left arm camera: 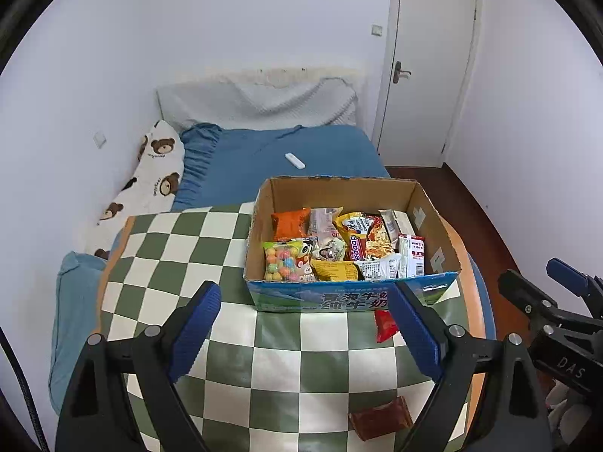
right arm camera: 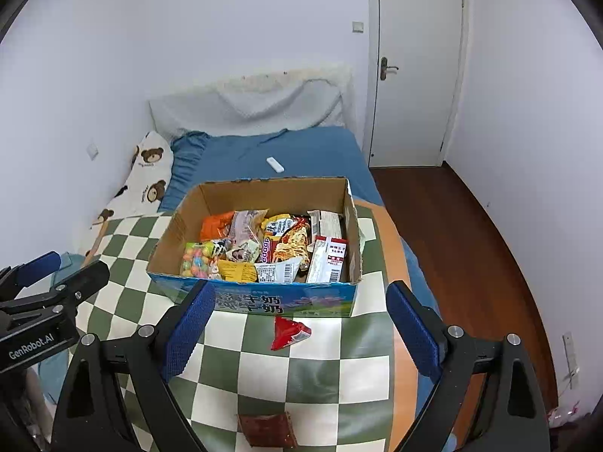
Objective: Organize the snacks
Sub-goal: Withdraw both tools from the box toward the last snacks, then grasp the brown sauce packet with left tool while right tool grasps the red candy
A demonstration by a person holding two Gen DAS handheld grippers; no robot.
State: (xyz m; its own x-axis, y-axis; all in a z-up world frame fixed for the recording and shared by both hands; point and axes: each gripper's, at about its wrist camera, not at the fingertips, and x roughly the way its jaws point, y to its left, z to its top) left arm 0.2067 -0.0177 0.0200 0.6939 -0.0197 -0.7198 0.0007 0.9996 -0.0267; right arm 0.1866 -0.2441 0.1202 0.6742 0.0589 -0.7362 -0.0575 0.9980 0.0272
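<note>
A cardboard box (left arm camera: 429, 222) (right arm camera: 177, 226) full of several snack packets stands on a green-and-white checked cloth (left arm camera: 181, 248) (right arm camera: 339, 373). In front of the box lies a small red packet (left arm camera: 385, 326) (right arm camera: 288, 333). Nearer to me rests a brown packet (left arm camera: 380, 418) (right arm camera: 268, 429). My left gripper (left arm camera: 305, 329) hangs open above the cloth, short of the box, with nothing between its blue pads. My right gripper (right arm camera: 301, 329) is open too and empty, and the red packet shows in the gap below it. Each gripper appears at the edge of the other's view.
The cloth covers a table against a bed with a blue sheet (left arm camera: 264, 158) (right arm camera: 301, 150). A white remote (left arm camera: 294, 160) (right arm camera: 275, 164) lies on the sheet, a bear-print pillow (left arm camera: 150, 173) at the left. A white door (left arm camera: 429, 67) (right arm camera: 414, 64) and wooden floor (right arm camera: 471, 245) are at the right.
</note>
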